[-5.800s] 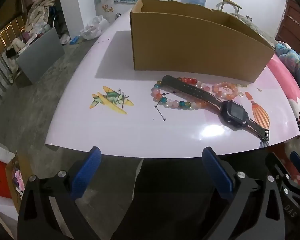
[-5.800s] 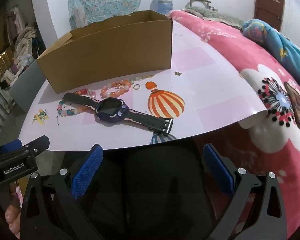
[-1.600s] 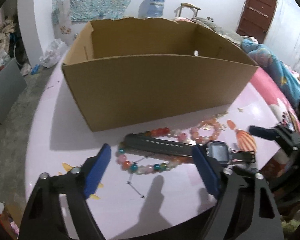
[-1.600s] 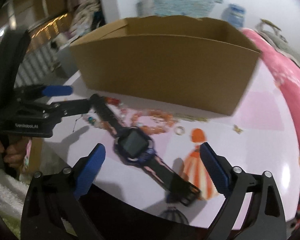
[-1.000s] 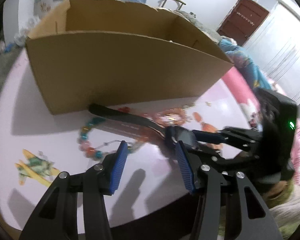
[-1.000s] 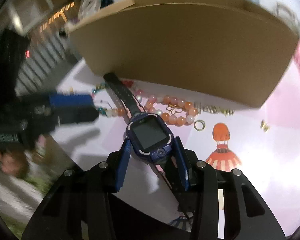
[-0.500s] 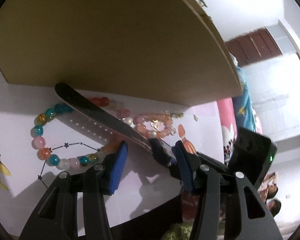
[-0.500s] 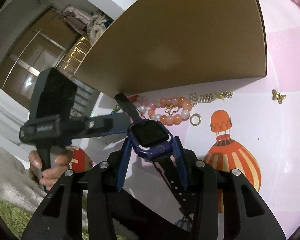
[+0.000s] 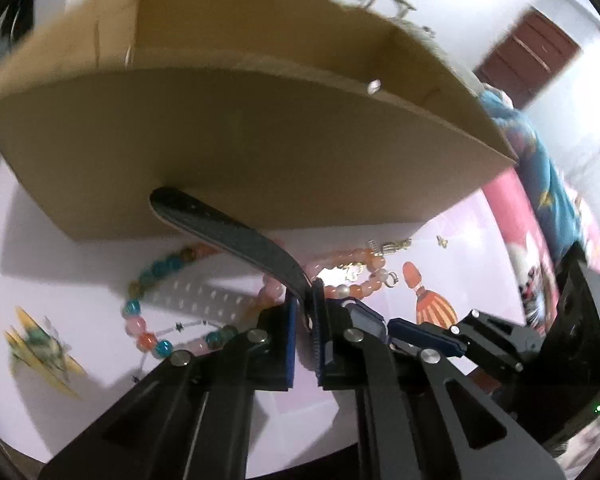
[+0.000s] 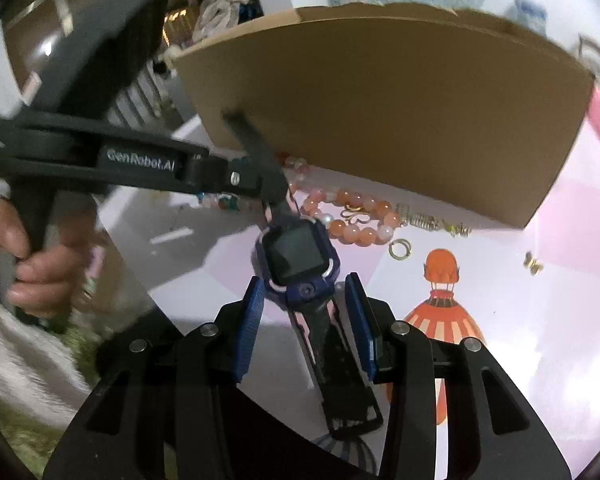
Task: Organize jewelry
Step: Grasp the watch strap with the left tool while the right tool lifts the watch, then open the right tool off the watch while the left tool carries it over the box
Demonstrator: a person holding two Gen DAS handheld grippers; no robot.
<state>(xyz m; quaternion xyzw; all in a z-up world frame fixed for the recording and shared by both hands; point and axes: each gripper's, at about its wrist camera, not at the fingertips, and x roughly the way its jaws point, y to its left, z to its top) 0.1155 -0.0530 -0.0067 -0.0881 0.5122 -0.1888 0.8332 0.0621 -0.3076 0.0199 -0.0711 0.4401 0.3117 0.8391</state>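
Both grippers are angling steeply down toward the bench (image 10: pixel 540 320), in front of the cardboard box (image 9: pixel 260 140). The left gripper (image 9: pixel 306 334) is reaching in with its jaws together, clamped on the upper strap of the smartwatch (image 10: pixel 296 258); the strap is arching up from the jaws toward the box's front wall. The right gripper (image 10: pixel 306 320) is holding its jaws partly apart, its blue pads (image 10: pixel 250 320) sitting on either side of the watch case where the lower strap begins. Whether they are actually pressing on the case is unclear.

The watch is lying just in front of the box, over the multicoloured bead bracelet (image 9: pixel 148 320) and beside the orange bead bracelet (image 10: pixel 360 216).

The right wrist view is showing a person's hand (image 10: pixel 32 256) gripping the left gripper's handle, plus the watch face, a small gold ring (image 10: pixel 400 249) and a gold butterfly charm (image 10: pixel 533 265) farther right of the box's corner. The left wrist view alone is showing the box's open inside, an aeroplane print (image 9: pixel 40 354) on the bench, and the right gripper's arm coming in from the right.
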